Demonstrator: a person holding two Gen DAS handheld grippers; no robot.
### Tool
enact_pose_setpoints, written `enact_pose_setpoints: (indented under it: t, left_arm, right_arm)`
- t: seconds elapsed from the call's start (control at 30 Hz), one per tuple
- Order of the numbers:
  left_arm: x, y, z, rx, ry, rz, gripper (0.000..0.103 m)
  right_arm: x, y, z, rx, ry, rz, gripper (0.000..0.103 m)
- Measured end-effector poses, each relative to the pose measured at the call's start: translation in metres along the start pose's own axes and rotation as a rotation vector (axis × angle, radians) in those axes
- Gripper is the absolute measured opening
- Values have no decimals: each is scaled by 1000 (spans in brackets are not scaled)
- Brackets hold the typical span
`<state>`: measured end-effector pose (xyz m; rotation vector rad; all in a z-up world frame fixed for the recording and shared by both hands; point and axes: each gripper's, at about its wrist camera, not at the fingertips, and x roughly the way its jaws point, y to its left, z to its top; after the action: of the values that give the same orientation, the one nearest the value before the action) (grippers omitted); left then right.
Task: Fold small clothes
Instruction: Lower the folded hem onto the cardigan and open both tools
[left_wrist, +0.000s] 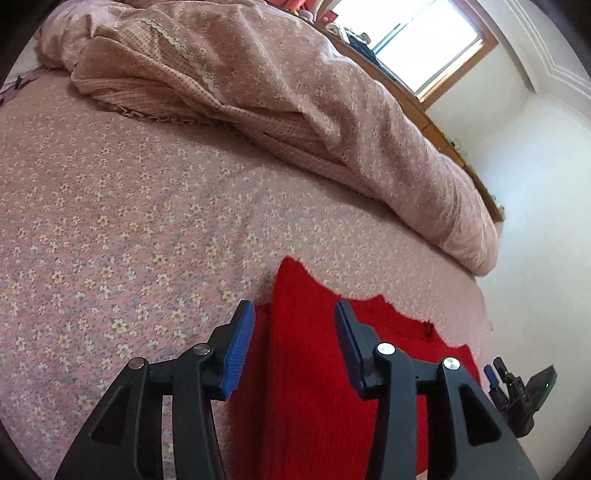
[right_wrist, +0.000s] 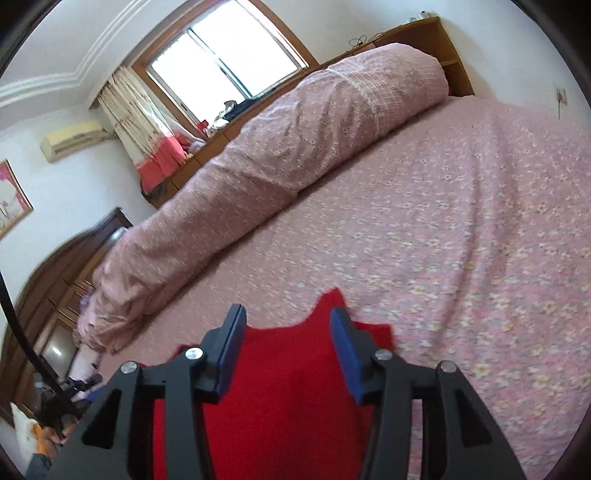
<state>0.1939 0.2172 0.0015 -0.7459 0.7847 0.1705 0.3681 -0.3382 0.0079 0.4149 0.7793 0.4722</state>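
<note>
A red knitted garment (left_wrist: 306, 354) lies flat on the pink floral bedsheet (left_wrist: 129, 221). My left gripper (left_wrist: 295, 314) is open above its left part, blue pads spread apart, nothing between them. The right gripper shows at the right edge of the left wrist view (left_wrist: 496, 373), by the garment's right side. In the right wrist view the red garment (right_wrist: 288, 387) lies under my right gripper (right_wrist: 288, 317), which is open and empty above the cloth. The garment's far edge is jagged with pointed corners.
A rolled pink floral quilt (left_wrist: 295, 92) lies along the far side of the bed; it also shows in the right wrist view (right_wrist: 277, 155). Behind it are a wooden headboard shelf (right_wrist: 417, 33) and a window (right_wrist: 229, 62). Dark wooden furniture (right_wrist: 66, 258) stands at the left.
</note>
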Motion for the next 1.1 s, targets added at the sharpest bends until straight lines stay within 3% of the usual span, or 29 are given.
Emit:
enact_pose_setpoints:
  t: [0.2,0.43,0.47,0.53,0.57,0.63,0.7,1.1]
  left_arm:
    - [13,-8,-14,85,56,41,38]
    - [26,-21,-27,147,97,58,38]
    - [25,-23,-28,158,80,64,38]
    - [24,-27,-30,177,61,70,38]
    - [24,-28,-31,184,62,70,38]
    - [25,-31,-33,201,53,70,27]
    - [27,-33,-33,216,51,81,11]
    - [11,-30,-30,235,-5,94,5]
  right_arm:
    - [-9,-11,-3,-66,38,-63,50]
    - [-1,-10,-6,-103,96,-76,49]
    - [2,-8,-8,-122,106,-86,46]
    - [6,-2,-11,-169,109,-128,26]
    - [10,0,-13,-194,121,-144,22]
    - [13,1,-14,-205,131,-144,14]
    - [12,3,-14,-216,118,-142,12]
    - [-5,22,1,-238,-46,-124,9]
